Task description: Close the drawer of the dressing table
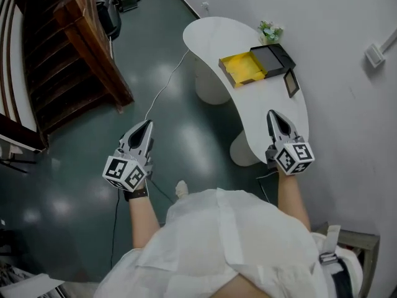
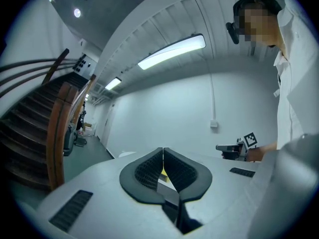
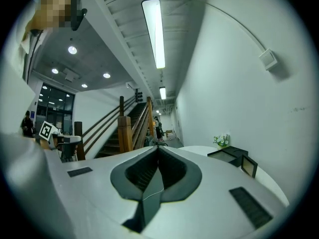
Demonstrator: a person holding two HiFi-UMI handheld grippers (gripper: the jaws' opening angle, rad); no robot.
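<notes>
A white curved dressing table (image 1: 214, 33) stands against the wall. On it sits a black box (image 1: 274, 57) with its yellow drawer (image 1: 243, 67) pulled out toward the left. My right gripper (image 1: 273, 114) hovers over the table's near end, short of the box, with its jaws together and nothing in them. My left gripper (image 1: 147, 125) is over the floor, left of the table, also shut and empty. In the right gripper view the black box (image 3: 227, 153) lies ahead to the right of the shut gripper (image 3: 158, 147). In the left gripper view the gripper (image 2: 163, 151) is shut too.
A small potted plant (image 1: 270, 31) and a dark picture frame (image 1: 291, 82) also stand on the table. A wooden staircase (image 1: 74, 61) fills the left side. A thin cable (image 1: 164, 85) runs across the green floor. The white wall is close on the right.
</notes>
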